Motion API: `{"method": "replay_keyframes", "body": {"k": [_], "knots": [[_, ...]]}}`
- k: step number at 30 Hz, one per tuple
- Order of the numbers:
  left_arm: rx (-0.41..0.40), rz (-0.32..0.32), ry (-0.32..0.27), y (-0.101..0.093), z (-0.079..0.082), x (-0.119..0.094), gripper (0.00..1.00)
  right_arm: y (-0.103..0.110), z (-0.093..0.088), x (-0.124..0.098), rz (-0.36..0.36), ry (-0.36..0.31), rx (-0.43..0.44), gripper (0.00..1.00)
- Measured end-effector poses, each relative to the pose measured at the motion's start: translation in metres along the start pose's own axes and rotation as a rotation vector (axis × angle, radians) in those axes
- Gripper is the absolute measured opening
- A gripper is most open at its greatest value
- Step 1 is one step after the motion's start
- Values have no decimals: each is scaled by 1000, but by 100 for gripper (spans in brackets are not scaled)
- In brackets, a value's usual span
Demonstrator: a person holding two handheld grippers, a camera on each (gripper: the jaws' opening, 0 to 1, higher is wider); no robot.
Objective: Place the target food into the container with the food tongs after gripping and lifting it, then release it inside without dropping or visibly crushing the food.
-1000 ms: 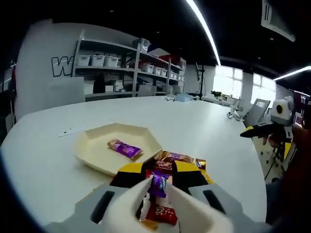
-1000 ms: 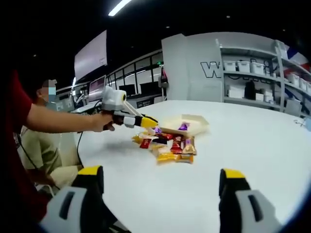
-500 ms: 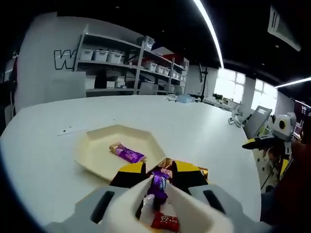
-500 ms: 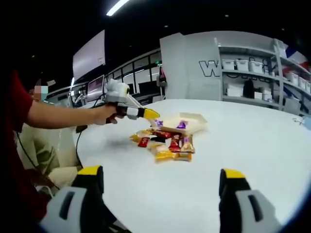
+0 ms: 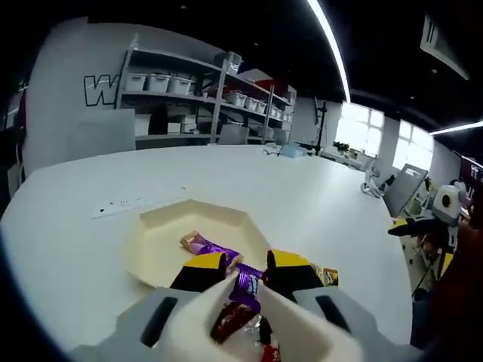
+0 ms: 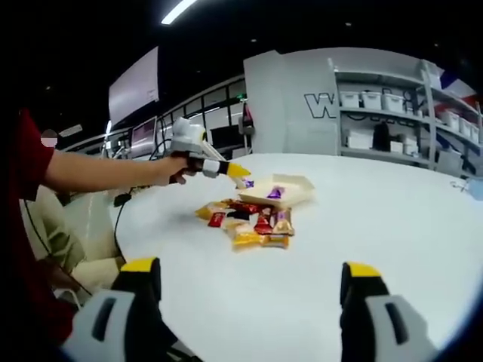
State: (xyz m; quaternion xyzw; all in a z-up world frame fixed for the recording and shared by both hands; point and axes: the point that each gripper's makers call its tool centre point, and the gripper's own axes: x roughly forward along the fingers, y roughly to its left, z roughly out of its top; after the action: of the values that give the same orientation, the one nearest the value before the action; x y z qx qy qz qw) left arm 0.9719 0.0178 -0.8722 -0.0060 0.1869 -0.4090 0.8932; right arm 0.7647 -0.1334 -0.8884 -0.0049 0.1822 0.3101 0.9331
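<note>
In the left gripper view, the left claw [image 5: 245, 280] is pinched shut on a small purple-wrapped candy [image 5: 244, 284], held clear above the heap of red, gold and brown wrapped snacks [image 6: 249, 223] on the white table [image 5: 317, 196]. Just beyond its tips lies the shallow cream hexagonal tray [image 5: 162, 245], with one purple-wrapped bar [image 5: 209, 246] already inside. Gripping and lifting look done; what remains is carrying the candy over the tray and letting go gently. In the right gripper view, the right claw [image 6: 249, 302] hangs wide open and empty, well back from the heap.
</note>
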Motion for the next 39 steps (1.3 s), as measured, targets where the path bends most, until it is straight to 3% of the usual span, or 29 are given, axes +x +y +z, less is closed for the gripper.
{"method": "replay_keyframes", "body": {"k": [3,6,7,9,13,21,39], "knots": [[-13,3,-14,3,3,3,20,-2,-1,-1,-3,1,3,98],[51,14,-15,10,3,8,26,-2,-3,0,-4,7,5,98],[-8,31,1,12,0,8,27,-2,-4,0,-3,10,6,98],[-22,11,-36,9,6,7,27,-2,-6,2,-2,19,4,98],[12,18,-28,8,7,5,26,-1,-6,2,3,21,5,98],[0,3,-24,3,8,-3,26,1,-3,4,9,14,1,99],[38,-32,9,-18,-13,-19,26,9,-3,3,23,12,-4,99]]}}
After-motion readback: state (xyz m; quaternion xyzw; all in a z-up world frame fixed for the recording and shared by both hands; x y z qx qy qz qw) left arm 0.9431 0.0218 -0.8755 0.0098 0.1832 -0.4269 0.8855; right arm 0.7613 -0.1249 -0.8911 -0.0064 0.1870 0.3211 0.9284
